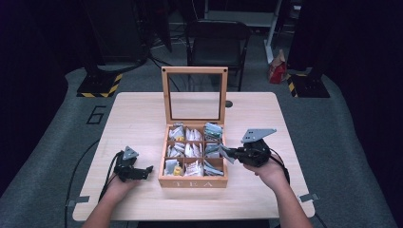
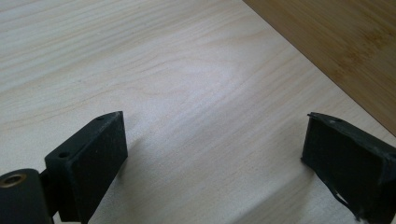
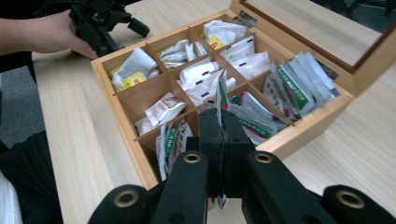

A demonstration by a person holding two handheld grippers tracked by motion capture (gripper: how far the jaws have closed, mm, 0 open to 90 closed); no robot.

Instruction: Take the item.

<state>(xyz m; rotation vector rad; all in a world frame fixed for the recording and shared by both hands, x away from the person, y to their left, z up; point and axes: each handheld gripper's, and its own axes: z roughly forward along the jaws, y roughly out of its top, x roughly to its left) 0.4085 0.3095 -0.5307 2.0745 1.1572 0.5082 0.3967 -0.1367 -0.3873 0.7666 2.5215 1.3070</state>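
Observation:
A wooden tea box [image 1: 192,182] marked TEA stands mid-table, its glass lid [image 1: 194,95] upright and its compartments holding several tea packets. My right gripper [image 1: 227,153] hovers at the box's right side, shut on a green-and-white tea packet [image 3: 220,95] that sticks up edge-on between the jaws, above the box's right compartments [image 3: 261,116]. My left gripper [image 1: 148,169] rests low on the table just left of the box. In the left gripper view its gripper [image 2: 215,154] is open, with bare wood between the fingers and the box wall [image 2: 345,42] at the upper right.
The light wooden table [image 1: 138,118] has free room left, right and in front of the box. A small dark disc [image 1: 229,103] lies by the lid. A black chair [image 1: 216,40] and dark stands with striped bases [image 1: 97,88] sit behind the table.

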